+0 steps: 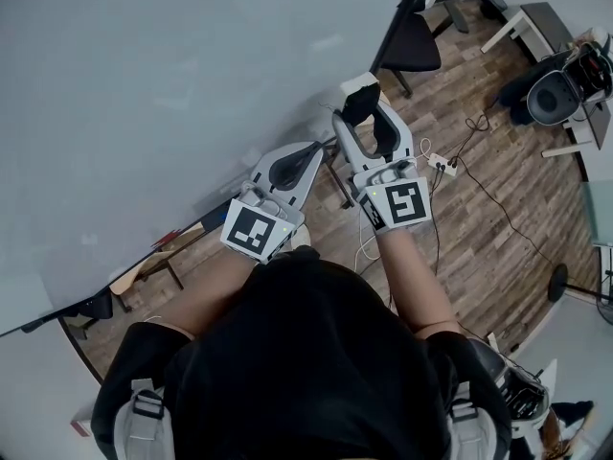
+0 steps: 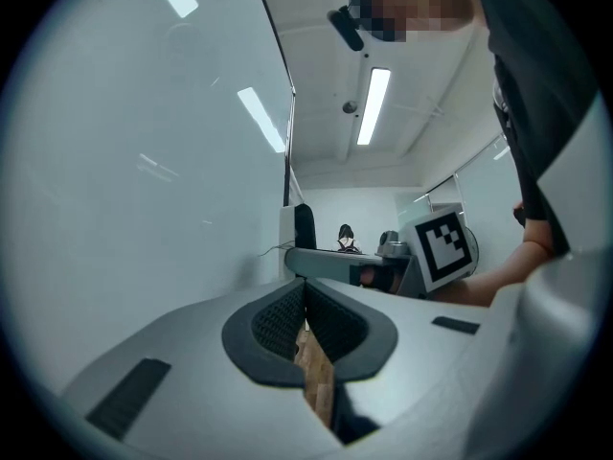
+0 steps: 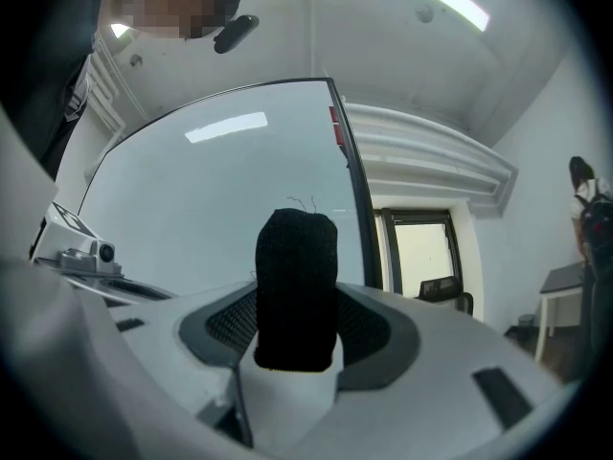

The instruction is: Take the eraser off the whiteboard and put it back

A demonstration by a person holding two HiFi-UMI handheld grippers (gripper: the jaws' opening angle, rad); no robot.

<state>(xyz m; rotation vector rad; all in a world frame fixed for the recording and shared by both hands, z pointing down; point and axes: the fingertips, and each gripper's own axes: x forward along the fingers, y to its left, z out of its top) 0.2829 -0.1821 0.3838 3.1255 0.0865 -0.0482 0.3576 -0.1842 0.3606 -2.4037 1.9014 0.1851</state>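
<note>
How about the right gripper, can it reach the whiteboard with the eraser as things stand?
Probably yes: the right gripper is shut on the eraser, and the whiteboard stands just ahead with nothing in between. The left gripper sits beside it, off the path.

Whiteboard [image 1: 144, 94] left, open floor [image 1: 498, 228] right

Quick tally: one whiteboard [image 1: 144, 113], one eraser [image 1: 359, 92], and two grippers, a left gripper [image 1: 308, 151] and a right gripper [image 1: 367, 127]. That makes two marker cubes [image 1: 257, 230], one per gripper. On the wooden floor [image 1: 479, 257] there's one black office chair [image 1: 410, 41], one white desk [image 1: 517, 22] and one power strip [image 1: 442, 165] – the cables [image 1: 503, 209] are too tangled to count. One ceiling light strip [image 2: 372, 103] shows in the left gripper view. Besides the wearer, there's one person [image 2: 346, 239] far off in the left gripper view and one more at the right edge of the right gripper view.
</note>
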